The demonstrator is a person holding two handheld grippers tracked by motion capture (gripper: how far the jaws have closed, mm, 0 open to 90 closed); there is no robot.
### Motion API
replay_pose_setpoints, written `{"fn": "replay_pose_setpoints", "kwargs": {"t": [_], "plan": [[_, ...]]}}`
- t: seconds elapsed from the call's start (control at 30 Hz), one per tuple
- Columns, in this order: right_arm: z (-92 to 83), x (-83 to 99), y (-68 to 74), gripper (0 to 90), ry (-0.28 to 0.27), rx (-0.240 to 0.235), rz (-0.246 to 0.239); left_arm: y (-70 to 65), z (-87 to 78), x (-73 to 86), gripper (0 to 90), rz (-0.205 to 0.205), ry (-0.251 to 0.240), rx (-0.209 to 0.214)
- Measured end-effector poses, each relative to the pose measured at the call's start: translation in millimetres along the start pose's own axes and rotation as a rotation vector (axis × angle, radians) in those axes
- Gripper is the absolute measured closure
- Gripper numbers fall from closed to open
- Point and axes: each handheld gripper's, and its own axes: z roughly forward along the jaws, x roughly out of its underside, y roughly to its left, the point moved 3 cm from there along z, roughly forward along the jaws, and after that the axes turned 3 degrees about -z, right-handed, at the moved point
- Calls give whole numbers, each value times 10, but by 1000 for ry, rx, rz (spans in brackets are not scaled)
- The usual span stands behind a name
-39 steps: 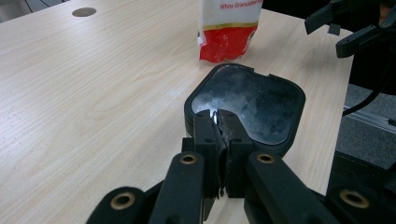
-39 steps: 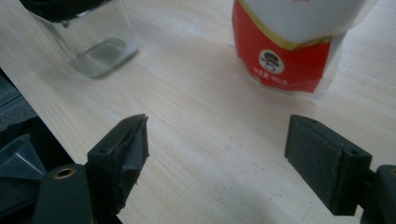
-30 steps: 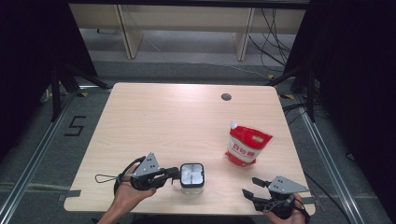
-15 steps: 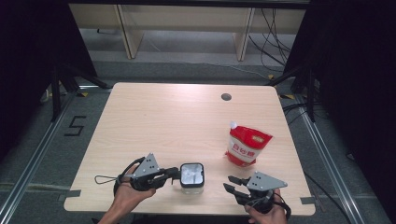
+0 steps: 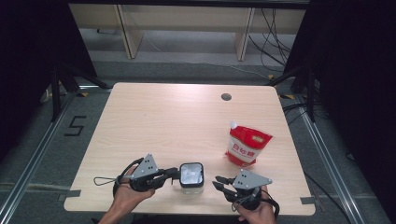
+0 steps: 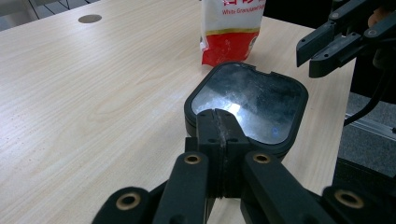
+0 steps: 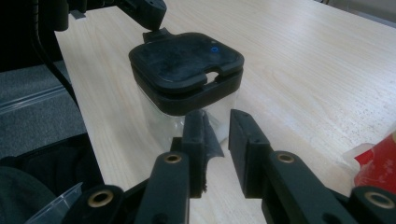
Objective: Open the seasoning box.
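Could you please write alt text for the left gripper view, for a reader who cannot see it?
The left gripper, its black jaws pressed together, rests at the near rim of a clear container's black-framed lid on a light wooden table. Beyond the lid stands a red and white sugar pouch, and the right gripper reaches in from the upper right.

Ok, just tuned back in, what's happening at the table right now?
A person works with a hand-held gripper in each hand at the near edge of the table. The left hand-held gripper is shut on a tab at the black lid's edge of a clear container, steadying it. The right hand-held gripper has come in beside the container, its jaws having just been closing, with a small gap between them and nothing held. A red and white sugar pouch stands untouched further back on the right.
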Motion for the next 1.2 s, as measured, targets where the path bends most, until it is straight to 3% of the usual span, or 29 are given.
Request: {"fn": "replay_pose_setpoints", "kwargs": {"t": [0.93, 1.2], "plan": [[210, -178, 45, 843, 14, -23, -56, 15, -2, 9, 878, 3, -6, 7], [234, -164, 42, 861, 44, -23, -69, 11, -2, 12, 879, -1, -10, 6]]}}
